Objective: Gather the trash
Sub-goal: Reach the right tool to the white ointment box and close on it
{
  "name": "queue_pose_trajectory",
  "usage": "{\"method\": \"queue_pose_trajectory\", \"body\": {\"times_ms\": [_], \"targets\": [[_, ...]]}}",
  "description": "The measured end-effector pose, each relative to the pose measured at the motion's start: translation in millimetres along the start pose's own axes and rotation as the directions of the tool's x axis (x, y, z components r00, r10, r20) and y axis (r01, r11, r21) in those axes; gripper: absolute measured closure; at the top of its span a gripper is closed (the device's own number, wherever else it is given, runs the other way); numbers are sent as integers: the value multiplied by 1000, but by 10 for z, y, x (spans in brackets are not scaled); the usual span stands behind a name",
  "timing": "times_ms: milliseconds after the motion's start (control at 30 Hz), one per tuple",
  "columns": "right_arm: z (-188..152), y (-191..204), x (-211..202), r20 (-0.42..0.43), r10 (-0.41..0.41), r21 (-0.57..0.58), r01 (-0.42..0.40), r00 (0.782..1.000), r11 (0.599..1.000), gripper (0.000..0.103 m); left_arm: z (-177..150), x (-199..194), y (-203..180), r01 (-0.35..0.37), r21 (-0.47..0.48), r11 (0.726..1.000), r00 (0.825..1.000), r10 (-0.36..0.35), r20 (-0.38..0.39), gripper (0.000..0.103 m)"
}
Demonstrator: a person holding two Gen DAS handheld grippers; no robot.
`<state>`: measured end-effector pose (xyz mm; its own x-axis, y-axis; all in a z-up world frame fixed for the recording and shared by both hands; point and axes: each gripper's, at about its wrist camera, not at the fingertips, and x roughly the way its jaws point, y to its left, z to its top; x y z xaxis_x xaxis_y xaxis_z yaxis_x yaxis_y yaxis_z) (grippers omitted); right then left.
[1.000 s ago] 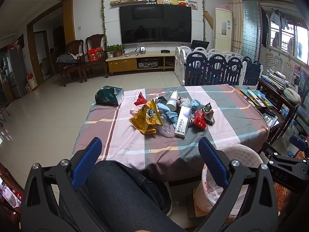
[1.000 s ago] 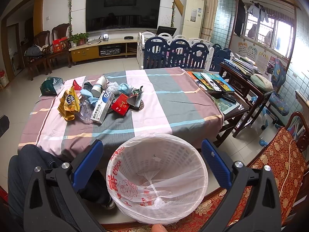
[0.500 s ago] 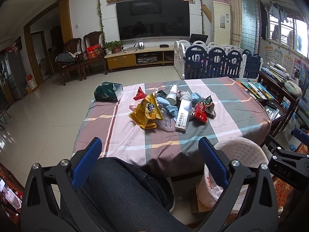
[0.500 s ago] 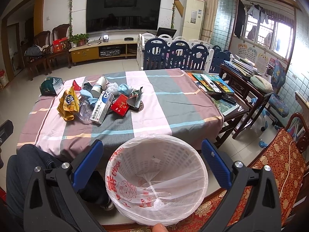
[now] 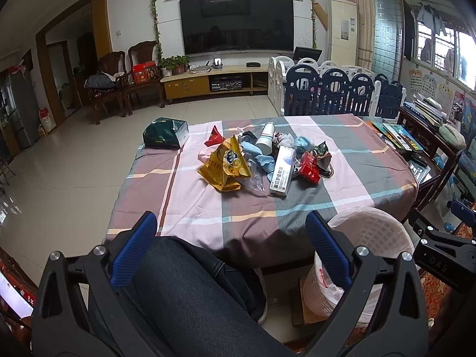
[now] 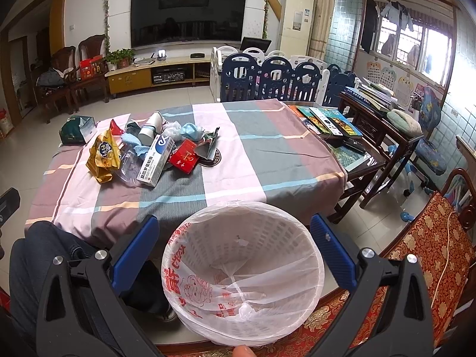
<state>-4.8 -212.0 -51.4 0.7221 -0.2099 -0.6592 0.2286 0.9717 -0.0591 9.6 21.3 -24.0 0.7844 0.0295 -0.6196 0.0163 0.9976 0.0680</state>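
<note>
The bench (image 5: 357, 160), draped in a checked cloth, fills the middle of both views. Just off its near edge stands the bin (image 6: 208, 238), a white basket lined with a thin bag printed in red, mouth wide and nothing but bag inside. In the left view the bin (image 5: 374, 232) sits to the right of the person's knee (image 5: 184, 291), which lies between the left tool's fingers.

Left tool (image 5: 227, 250) is spread wide, nothing in it, held low in front of the bench. Right tool (image 6: 233, 250) is also spread wide and holding nothing, poised right over the bin's mouth, blue pads (image 6: 135, 250) either side of it.

And there's the trash, heaped toward the far left of the bench: the yellow bag (image 5: 226, 168) crumpled at the near left of the pile, the long white box (image 5: 282, 169) lying just right of it, the red pack (image 5: 309, 168) touching the box's far side. Behind them, a white cup (image 5: 266, 138) on its side, blue cloth (image 5: 261, 160) beneath it, a small red wrapper (image 5: 214, 139) at the back left. The green box (image 5: 165, 134) sits apart at the bench's left corner.
</note>
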Motion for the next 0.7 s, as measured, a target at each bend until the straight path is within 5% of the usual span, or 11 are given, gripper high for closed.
{"method": "queue_pose_trajectory", "body": {"times_ms": [267, 700], "targets": [[-29, -20, 79, -9, 7, 9, -7, 1000, 1000, 3, -43, 151, -25, 4, 14, 1000, 999, -4, -49, 12], [201, -56, 284, 29, 0, 32, -1, 1000, 1000, 3, 168, 681, 64, -12, -7, 1000, 997, 12, -81, 9]]}}
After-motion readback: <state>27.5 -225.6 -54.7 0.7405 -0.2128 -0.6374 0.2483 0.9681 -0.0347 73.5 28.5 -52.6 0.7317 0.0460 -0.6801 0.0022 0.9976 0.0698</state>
